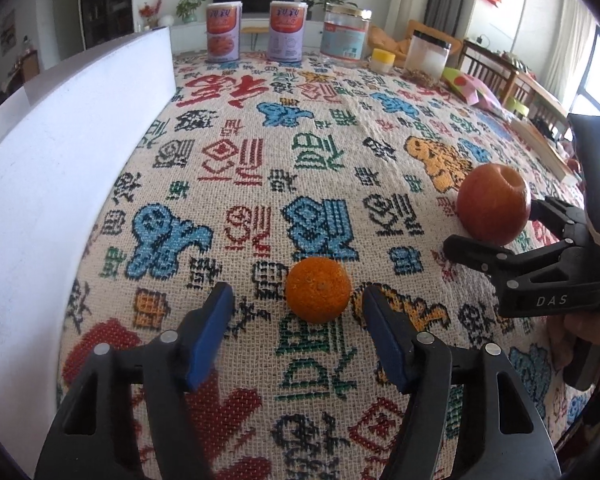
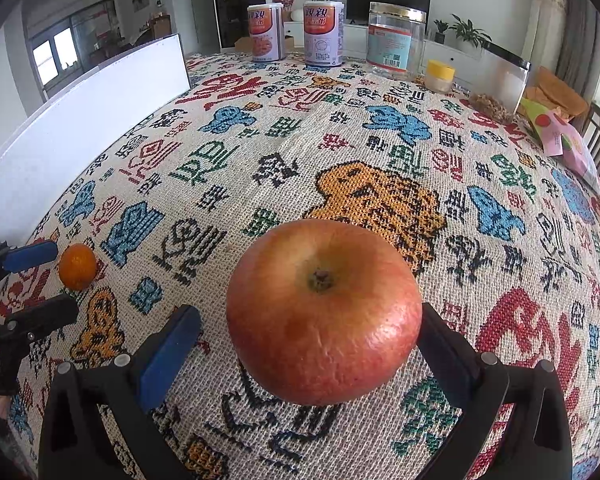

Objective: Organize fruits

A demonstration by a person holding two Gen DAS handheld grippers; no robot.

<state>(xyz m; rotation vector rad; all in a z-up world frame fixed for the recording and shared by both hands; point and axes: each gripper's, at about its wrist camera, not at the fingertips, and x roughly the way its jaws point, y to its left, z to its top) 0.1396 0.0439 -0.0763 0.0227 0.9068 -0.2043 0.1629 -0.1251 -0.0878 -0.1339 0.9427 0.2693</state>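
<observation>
Item 1, right gripper: sitting nearest the right wrist lens, jaws standing wide, blue pads flanking the apple. The left pad is standing clear of the fruit; whether the right pad is touching the skin cannot be told.

Item 2, apple: red and yellow, resting on the tablecloth, its core axis tilting so that the dimpled end with its dark centre is facing up and towards the right wrist camera.

Item 3, left gripper: jaws standing partly open, gaps showing on both sides of the mandarin, nothing being gripped.

Item 4, mandarin: small, round and orange, no long axis to speak of, lying on the cloth just ahead of the left fingertips, well to the left of the apple.

Item 5, writing: white letters "DAS" are showing on the right gripper's black body in the left wrist view. The cloth is carrying woven Chinese characters in red, blue, green and black.

Item 6, far edge: two cans bearing large characters, a clear jar with a printed label too small to read, and a white board standing along the left.
</observation>
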